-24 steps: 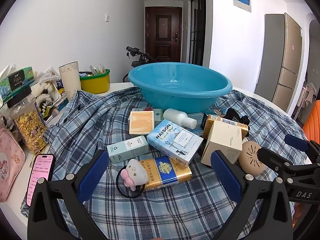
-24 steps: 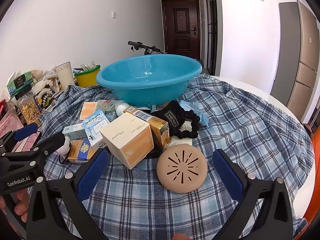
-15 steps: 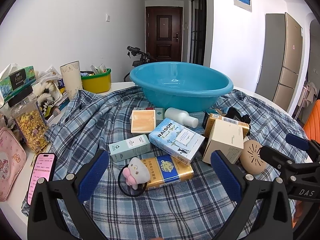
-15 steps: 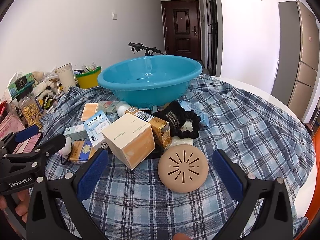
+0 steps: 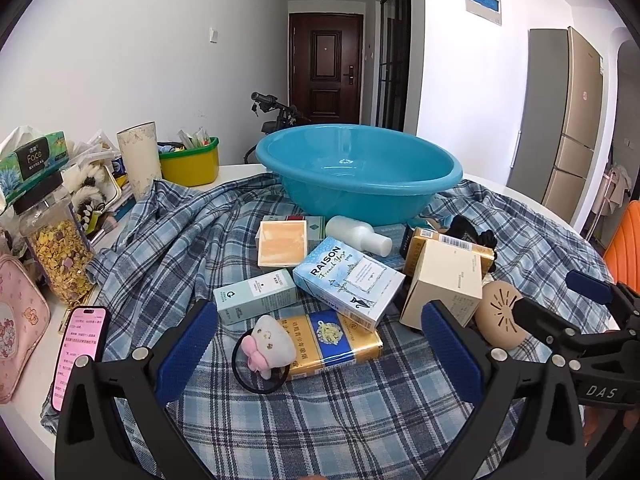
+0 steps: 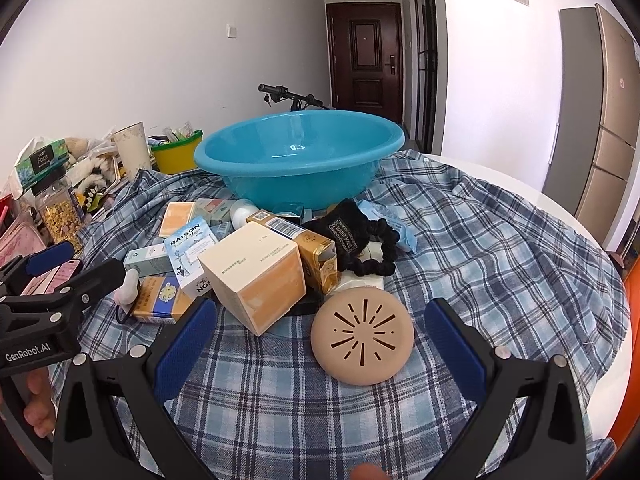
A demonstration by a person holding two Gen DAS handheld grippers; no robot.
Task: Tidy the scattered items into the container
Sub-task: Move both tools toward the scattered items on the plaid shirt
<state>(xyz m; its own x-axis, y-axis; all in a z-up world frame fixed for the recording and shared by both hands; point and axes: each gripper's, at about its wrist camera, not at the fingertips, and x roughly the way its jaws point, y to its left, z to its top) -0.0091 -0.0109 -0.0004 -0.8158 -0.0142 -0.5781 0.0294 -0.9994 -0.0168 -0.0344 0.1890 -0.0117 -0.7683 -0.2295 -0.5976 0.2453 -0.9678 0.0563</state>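
Compared with the earlier frames, both views are carried slightly nearer the clutter; nothing on the cloth is displaced.

Left wrist view: the left gripper (image 5: 316,344) is held released, empty, its blue pads framing the plush hair tie (image 5: 266,346) and the gold carton (image 5: 334,342). A clean grasp is best made on the plush alone, with the jaws lowered astride it. The blue basin (image 5: 404,196) is seen behind the pile, apparently empty.

Right wrist view: the right gripper (image 6: 320,350) is likewise spread wide, with the tan perforated disc (image 6: 362,336) lying between its pads, untouched. The yellow tub (image 6: 176,158), beside the basin, is filled with small packets.
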